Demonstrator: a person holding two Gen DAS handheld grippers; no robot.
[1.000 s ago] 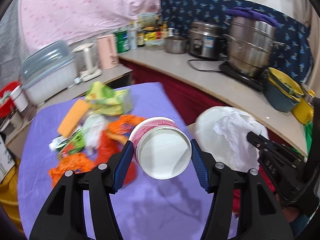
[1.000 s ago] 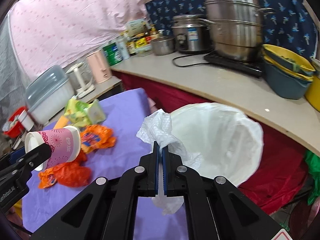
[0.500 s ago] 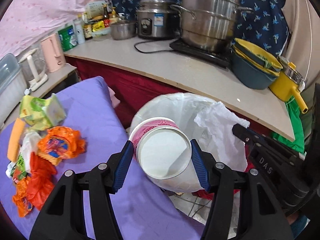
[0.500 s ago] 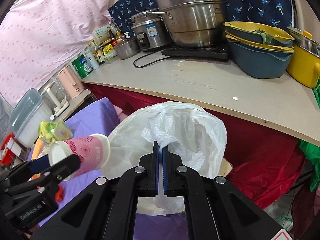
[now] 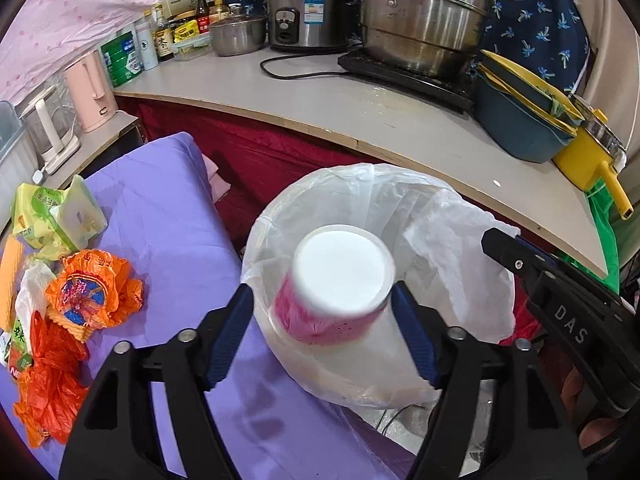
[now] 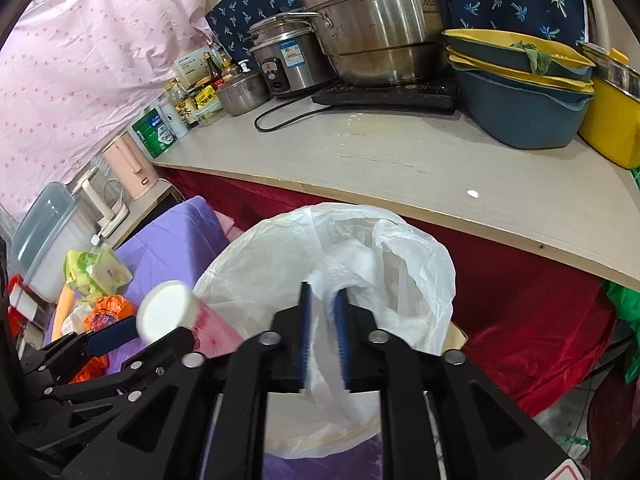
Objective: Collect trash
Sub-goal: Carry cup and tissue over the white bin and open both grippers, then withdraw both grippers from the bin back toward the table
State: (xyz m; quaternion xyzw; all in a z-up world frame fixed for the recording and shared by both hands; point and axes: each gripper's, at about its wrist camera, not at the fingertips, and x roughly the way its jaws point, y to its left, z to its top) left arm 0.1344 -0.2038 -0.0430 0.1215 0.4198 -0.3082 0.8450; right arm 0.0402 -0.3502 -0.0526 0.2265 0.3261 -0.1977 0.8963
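Between the blue pads of the left gripper (image 5: 323,332) sat a pink paper cup (image 5: 338,284), its white bottom facing the camera. The jaws were opening: a clear gap showed between the left pad and the cup, and the cup looked blurred, as if it was slipping free. It hung directly over the mouth of a bin lined with a white plastic bag (image 5: 432,216).

The right gripper (image 6: 323,340) was also opening. Its two blue pads stood a little apart, with a crumpled white paper napkin (image 6: 362,256) in the gap and just beyond it, also above the bag. Whether the pads touched the napkin could not be told for certain; they appeared to have let go.

Further out, to the left of the bin, a purple cloth (image 5: 168,216) covered a table. On it lay what had not yet been collected: an orange wrapper (image 5: 90,288), a crumpled red-orange plastic bag (image 5: 50,392), a yellow-green packet (image 5: 52,216) and a few smaller scraps at the left edge. Behind the bin ran a counter (image 5: 360,116) with steel pots, bottles and stacked bowls.

The task seemed partly done: two pieces were going into the bin, and several remained on the table.
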